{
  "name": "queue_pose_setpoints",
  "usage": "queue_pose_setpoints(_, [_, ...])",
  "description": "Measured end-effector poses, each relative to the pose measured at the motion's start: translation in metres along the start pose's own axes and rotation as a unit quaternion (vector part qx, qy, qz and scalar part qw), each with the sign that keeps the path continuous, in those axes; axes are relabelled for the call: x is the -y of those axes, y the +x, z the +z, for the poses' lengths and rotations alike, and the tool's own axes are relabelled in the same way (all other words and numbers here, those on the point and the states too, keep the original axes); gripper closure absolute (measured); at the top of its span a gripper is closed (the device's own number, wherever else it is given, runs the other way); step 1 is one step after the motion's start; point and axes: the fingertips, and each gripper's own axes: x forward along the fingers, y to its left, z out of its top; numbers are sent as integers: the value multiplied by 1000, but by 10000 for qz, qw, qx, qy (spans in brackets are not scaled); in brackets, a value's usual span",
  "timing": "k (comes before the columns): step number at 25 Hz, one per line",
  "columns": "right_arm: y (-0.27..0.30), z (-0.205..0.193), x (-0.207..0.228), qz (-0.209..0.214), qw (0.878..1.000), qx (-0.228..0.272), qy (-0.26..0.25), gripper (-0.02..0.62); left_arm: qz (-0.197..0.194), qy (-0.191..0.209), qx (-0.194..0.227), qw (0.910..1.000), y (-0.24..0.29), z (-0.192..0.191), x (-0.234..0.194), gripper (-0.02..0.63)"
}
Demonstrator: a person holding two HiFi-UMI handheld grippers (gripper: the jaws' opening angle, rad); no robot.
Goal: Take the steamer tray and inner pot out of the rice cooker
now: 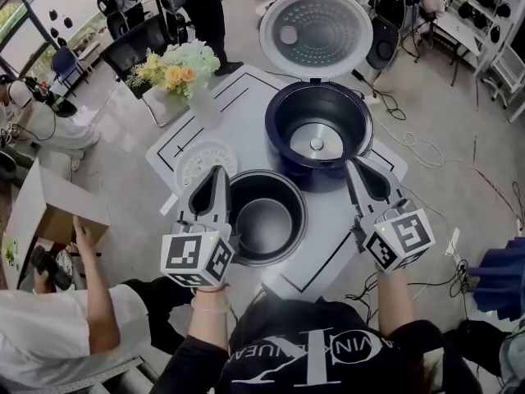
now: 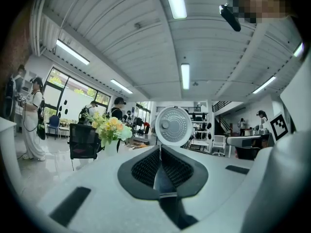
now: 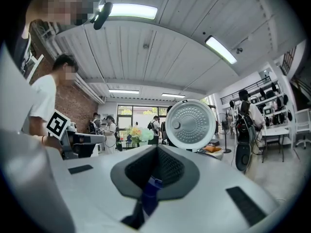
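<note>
- The left gripper is closed with nothing in it; in its own view the two ribbed pads meet along a thin line.
- The right gripper is also closed and empty, its pads pressed together.
- Both grippers are held level over the bench, pointing toward 12 o'clock in the head view, one on each side of the pot.
- The pot stands out on the bench, empty, at 6 o'clock from the cooker and just beside it.
- From the left gripper the pot lies at 3 o'clock. The gripper's body overlaps the pot's left rim in the head view; I cannot tell whether they touch.
- From the right gripper the pot is at 8 o'clock, apart from it.
- The white tray lies flat on the bench at 10 o'clock from the pot. The left gripper's tip covers its right edge in the head view.
- The cooker is open and its bare heating plate shows. The right gripper's tip is near the cooker's wall at 5 o'clock.
- The lid stands up at 12 o'clock, and each gripper view shows it ahead of the jaws.
- Flowers stand on the bench at 12 o'clock from the tray.
</note>
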Motion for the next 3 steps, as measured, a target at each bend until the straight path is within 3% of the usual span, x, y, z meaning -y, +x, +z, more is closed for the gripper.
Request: queue_pose_setpoints(3, [-1,0,-1,12,10000,-5,-3,597,-17,-7,-10,10000,0,-1,2,589])
